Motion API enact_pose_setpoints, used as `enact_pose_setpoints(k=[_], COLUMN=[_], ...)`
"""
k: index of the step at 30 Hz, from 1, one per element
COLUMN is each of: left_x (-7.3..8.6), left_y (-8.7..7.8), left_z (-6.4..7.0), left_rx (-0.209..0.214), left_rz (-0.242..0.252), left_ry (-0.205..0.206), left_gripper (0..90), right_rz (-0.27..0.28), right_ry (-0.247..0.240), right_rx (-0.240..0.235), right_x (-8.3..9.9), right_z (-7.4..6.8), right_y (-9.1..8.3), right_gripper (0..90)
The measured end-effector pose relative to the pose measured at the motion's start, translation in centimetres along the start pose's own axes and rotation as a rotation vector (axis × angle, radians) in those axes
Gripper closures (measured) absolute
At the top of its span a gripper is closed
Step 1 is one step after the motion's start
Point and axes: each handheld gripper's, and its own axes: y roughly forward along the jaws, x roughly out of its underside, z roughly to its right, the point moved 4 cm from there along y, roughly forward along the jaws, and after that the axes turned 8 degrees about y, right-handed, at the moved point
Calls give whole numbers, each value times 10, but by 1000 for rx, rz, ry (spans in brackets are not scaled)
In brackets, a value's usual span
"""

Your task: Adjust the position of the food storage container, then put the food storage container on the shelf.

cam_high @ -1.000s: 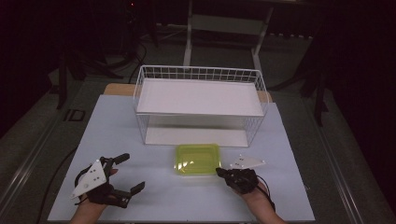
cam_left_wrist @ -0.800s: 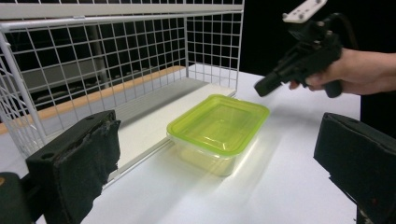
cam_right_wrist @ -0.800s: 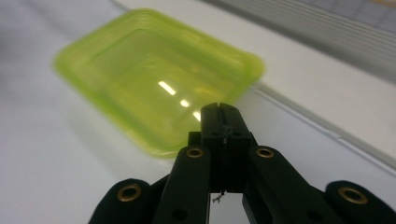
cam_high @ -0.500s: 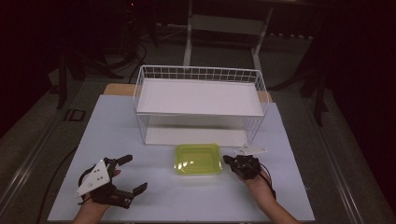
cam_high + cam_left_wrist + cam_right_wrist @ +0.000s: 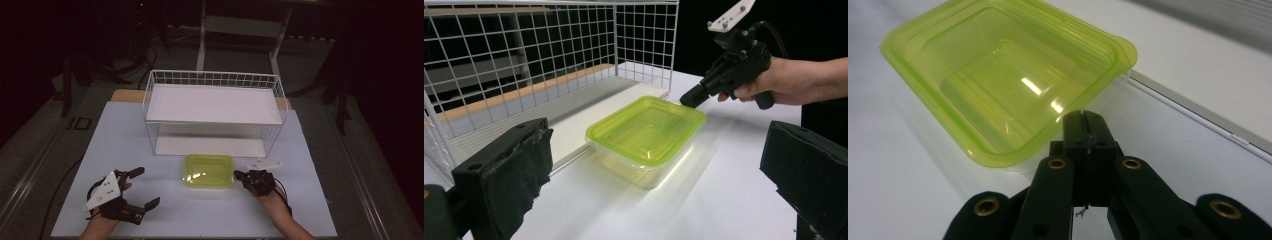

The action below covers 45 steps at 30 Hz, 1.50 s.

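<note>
Green-lidded container (image 5: 210, 170) is seen on the table (image 5: 310, 150), just near of the wire rack (image 5: 215, 100). Right gripper (image 5: 240, 175), fingers pressed together, could shove it; left gripper (image 5: 145, 187) is spread.

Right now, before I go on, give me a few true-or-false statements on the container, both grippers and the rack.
1. The right gripper has its jaws closed, their tips at the rim of the green container. True.
2. The left gripper is clamped on the container. False: its jaws stand wide apart, away from the container, with nothing between them.
3. The container sits on the upper shelf of the wire rack. False: it rests on the table in front of the rack.
4. The container has a green lid on it. True.
5. The rack's upper shelf carries a stack of boxes. False: nothing lies on it.
</note>
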Motion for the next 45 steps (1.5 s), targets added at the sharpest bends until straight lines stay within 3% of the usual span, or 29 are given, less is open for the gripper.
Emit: enact_pose_setpoints(k=[5,10,12,17,19,21,23,25,27,32,34,36,38,41,43,45], left_x=[1,4,4,1,0,1,1,0,-1,-4,-6,-8,-10,-13,-16,-17], left_y=[2,7,14,29,32,36,40,45,49,59,63,68,74,81,86,90], left_z=[1,3,5,16,19,23,24,24,22,12,7,1,-6,-12,-16,-19], left_rx=[10,29,44,72,96,108,117,124,130,94,82,69,65,62,71,61], left_rz=[-2,-21,-32,-73,-96,-99,-105,-122,-131,-143,-151,-186,-211,-235,-243,-255], left_ry=[-13,-20,-30,-32,-43,-58,-52,-53,-60,-85,-85,-101,-124,-142,-155,-174], left_gripper=[9,10,9,9,10,9,9,9,10,10,10,10,54,74,75,72], right_rz=[23,72,104,144,143,149,161,154,174,180,187,135,137,144,142,125], right_ry=[10,1,28,3,-1,-4,-9,-23,-30,-13,-40,-7,-44,-25,18,42], right_rx=[5,3,-22,-36,-47,-48,-72,-114,-124,-123,-108,-140,-103,-106,-105,-58], right_x=[-4,-13,-16,-18,-18,-18,-18,-18,-20,-21,-20,-20,-20,-23,-25,-26], right_z=[-1,-2,-4,-13,-16,-18,-23,-26,-27,-27,-25,-22,-21,-18,-14,-12], right_y=[-6,-19,-25,-29,-29,-28,-31,-32,-34,-33,-31,-28,-27,-25,-24,-21], right_gripper=[898,782,740,495,420,399,350,220,204,189,194,212,220,206,153,116])
